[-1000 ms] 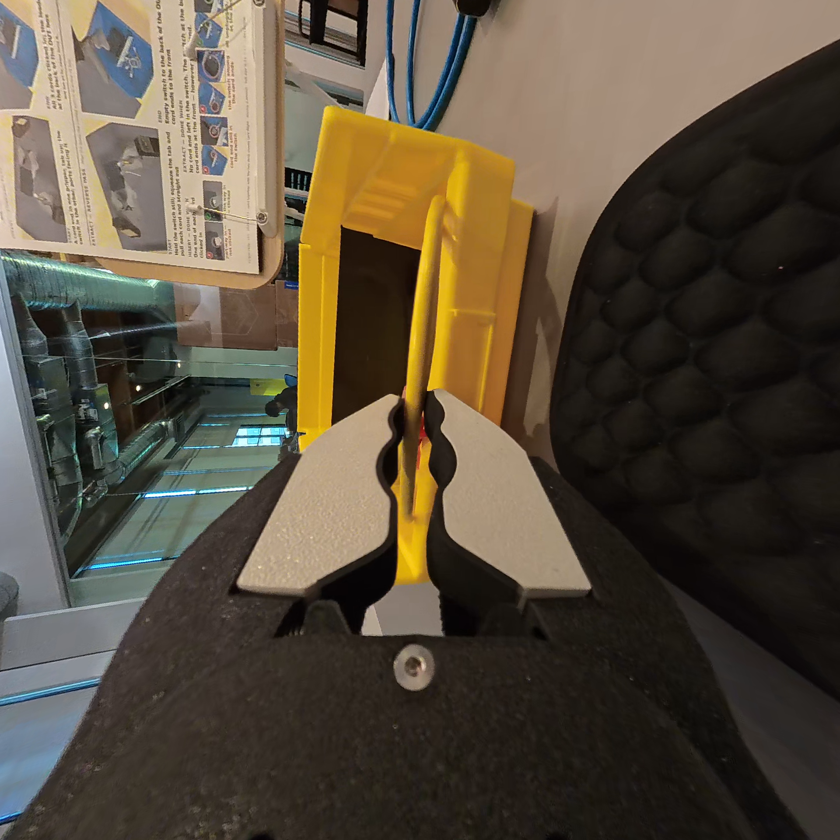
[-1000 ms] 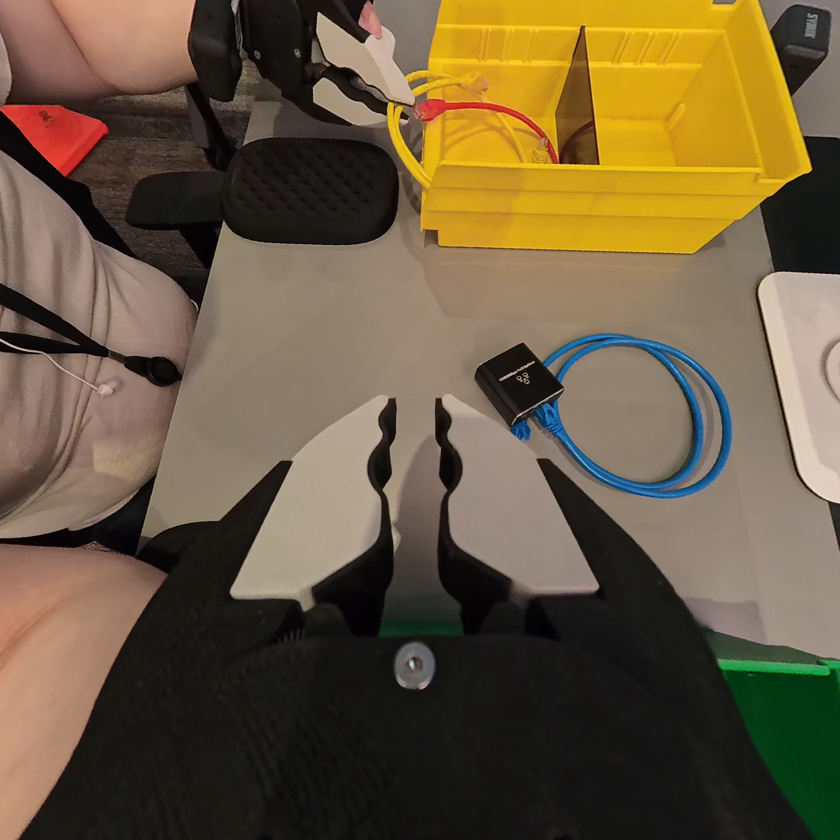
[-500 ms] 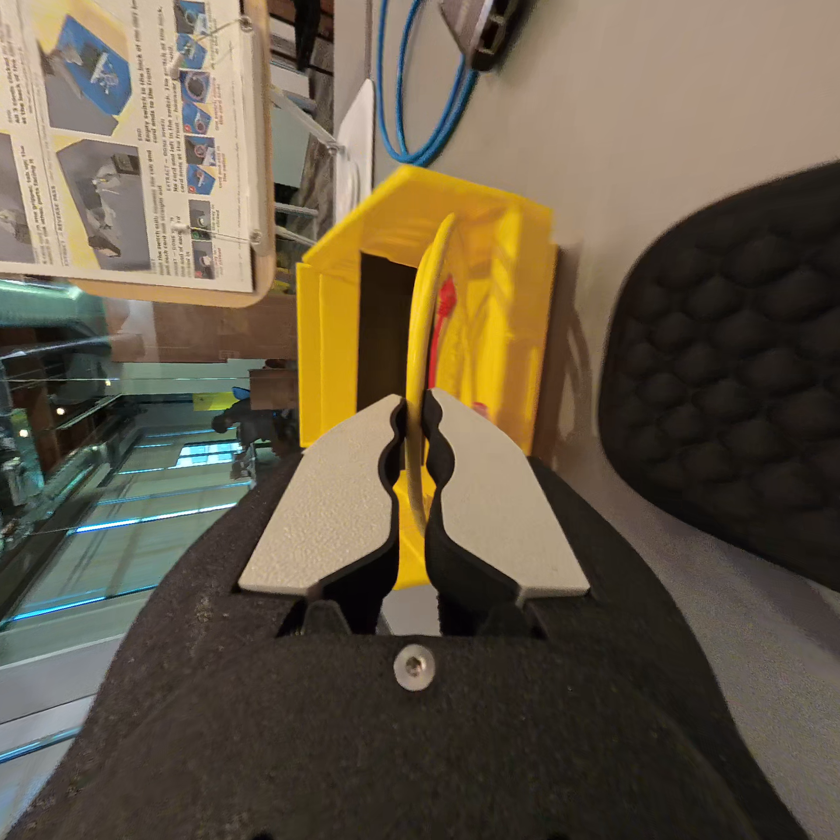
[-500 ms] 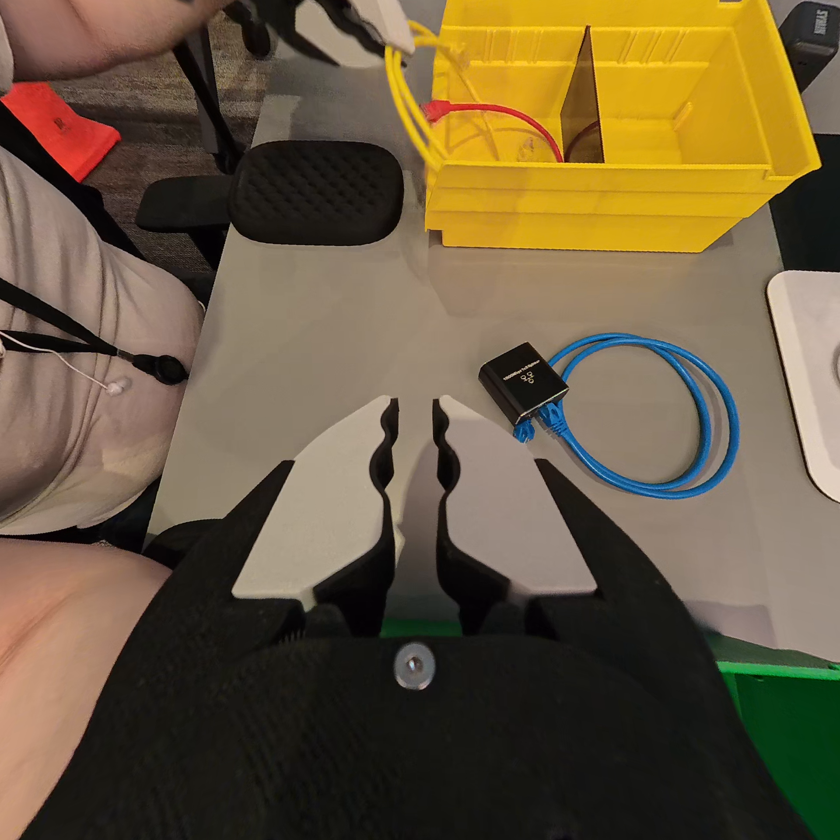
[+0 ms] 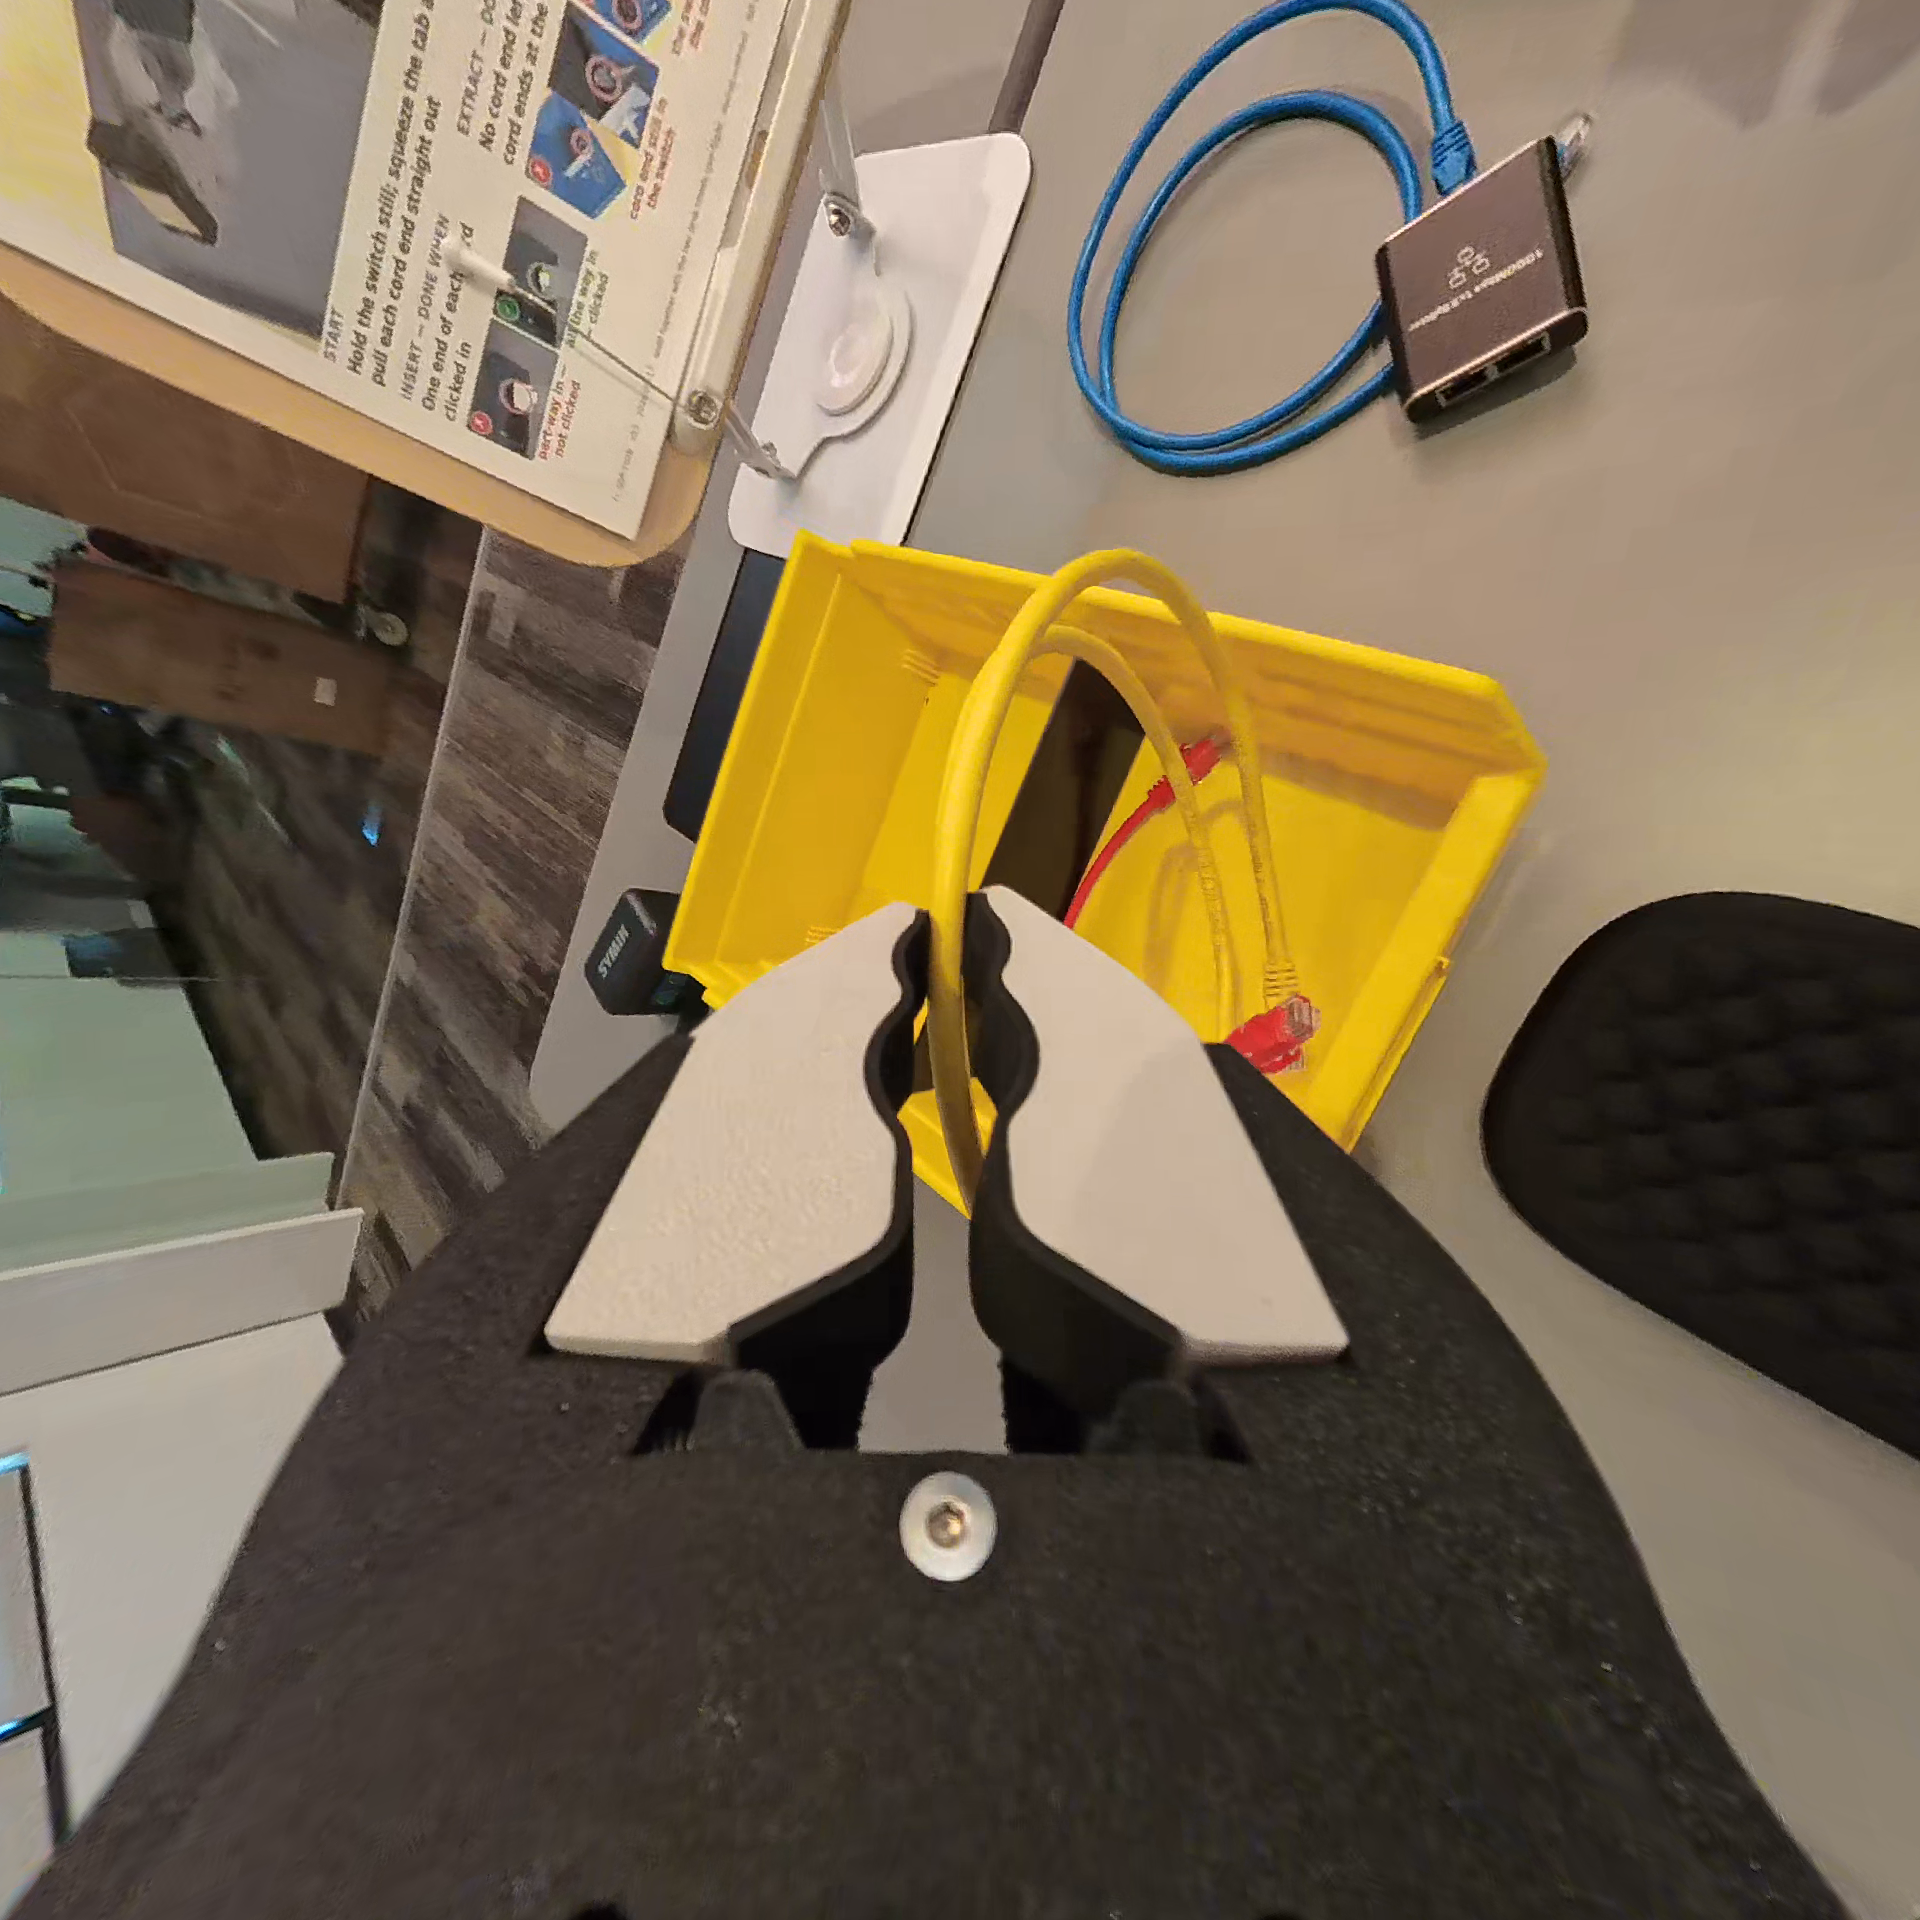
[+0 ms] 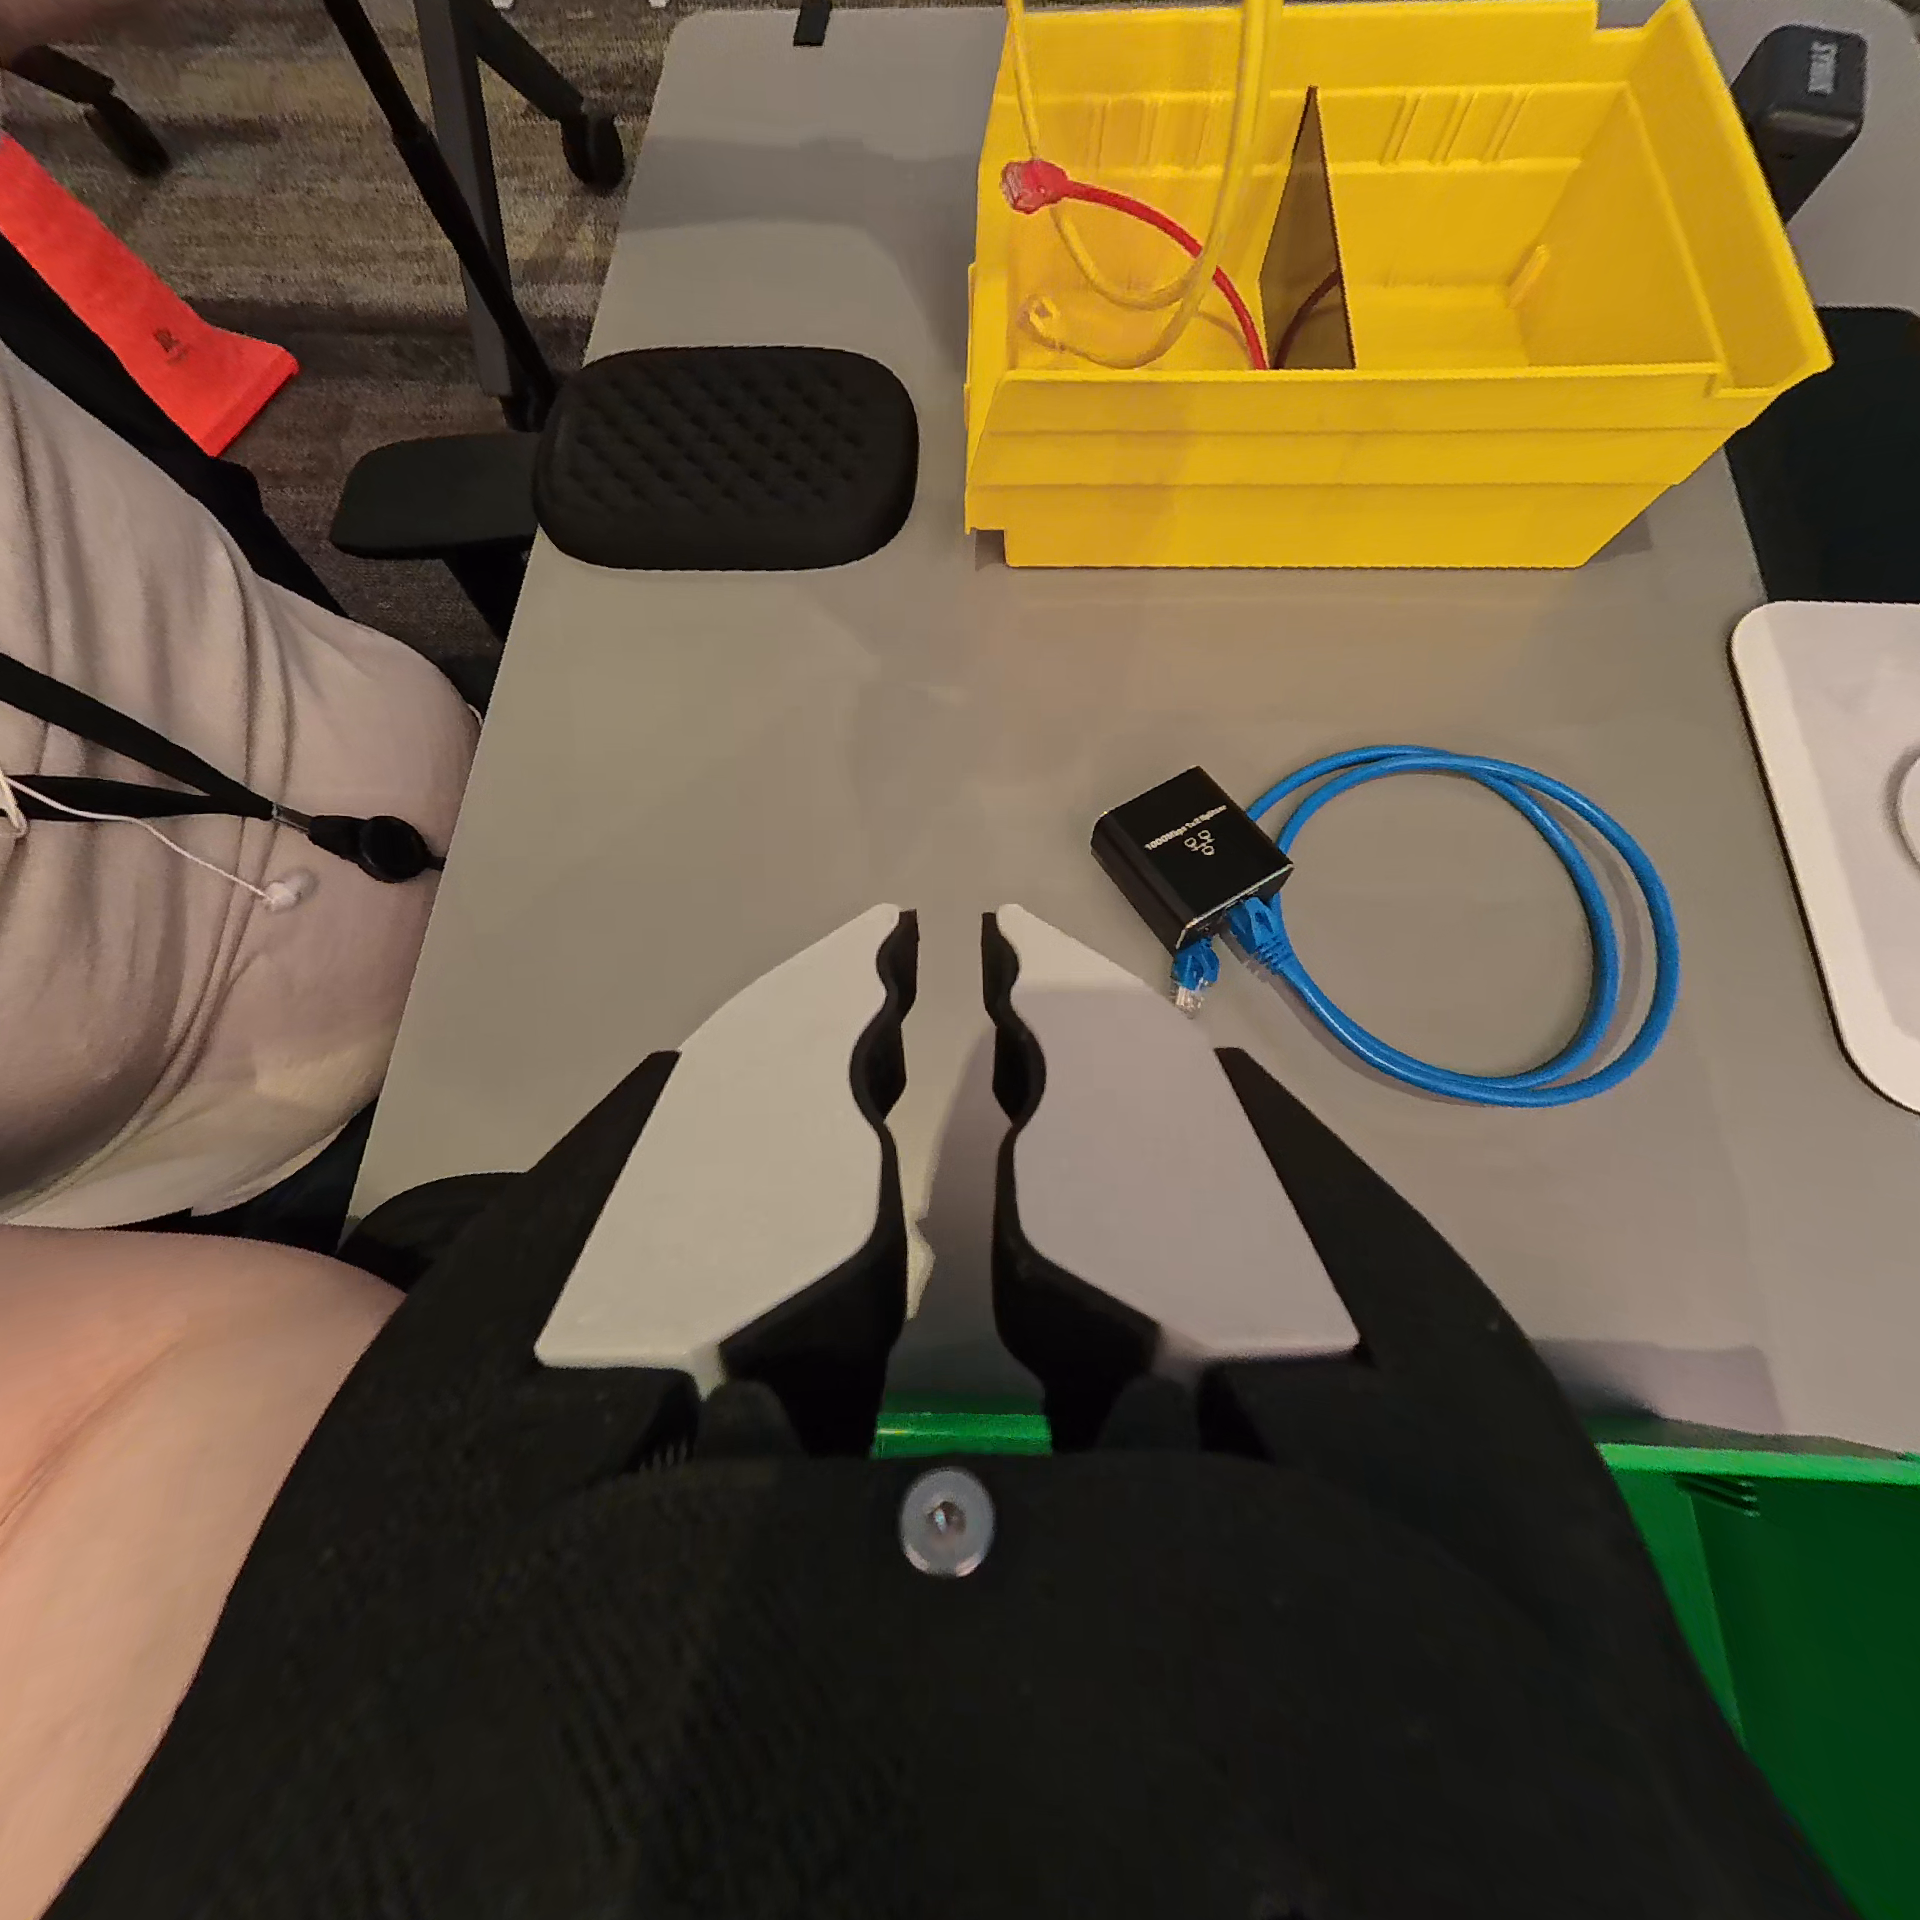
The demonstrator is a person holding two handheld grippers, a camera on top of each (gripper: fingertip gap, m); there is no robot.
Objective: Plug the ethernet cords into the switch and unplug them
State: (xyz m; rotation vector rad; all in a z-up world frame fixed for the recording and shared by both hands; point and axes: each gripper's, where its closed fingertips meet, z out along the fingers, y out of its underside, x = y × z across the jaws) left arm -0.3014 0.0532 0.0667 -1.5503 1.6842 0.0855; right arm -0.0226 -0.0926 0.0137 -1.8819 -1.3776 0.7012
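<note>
Yellow ethernet cord (image 5: 951, 790): thin, round jacket, arching up out of the yellow bin (image 5: 1382, 935) in a tall loop. Left gripper (image 5: 945, 914) is clenched on it, black pads pressing the cord on both sides near the tips. Both strands of the loop drop back into the bin; one yellow plug (image 5: 1280, 971) hangs just above the bin floor beside a red plug (image 5: 1283, 1029).

Red ethernet cord (image 6: 1138, 223): lies in the bin's left compartment, one plug (image 6: 1023, 187) propped near the left wall, the cord running toward the dark divider (image 6: 1304, 239). Right compartment (image 6: 1507, 281) shows only bare yellow plastic from the right wrist view.

Switch (image 6: 1190, 852): small black box, flat on the grey tabletop (image 6: 779, 727), well apart from the bin. Blue ethernet cord (image 6: 1558, 935) coiled in a double loop just beside it; one blue plug (image 6: 1262, 935) sits at a port, the other (image 6: 1193, 971) lies at the switch's front edge, and I cannot tell if it is seated.

Right gripper (image 6: 951, 920): fingers released, narrow gap, bare tabletop between them, hovering near the switch's left.

Black padded armrest (image 6: 727, 457) sits left of the bin.
</note>
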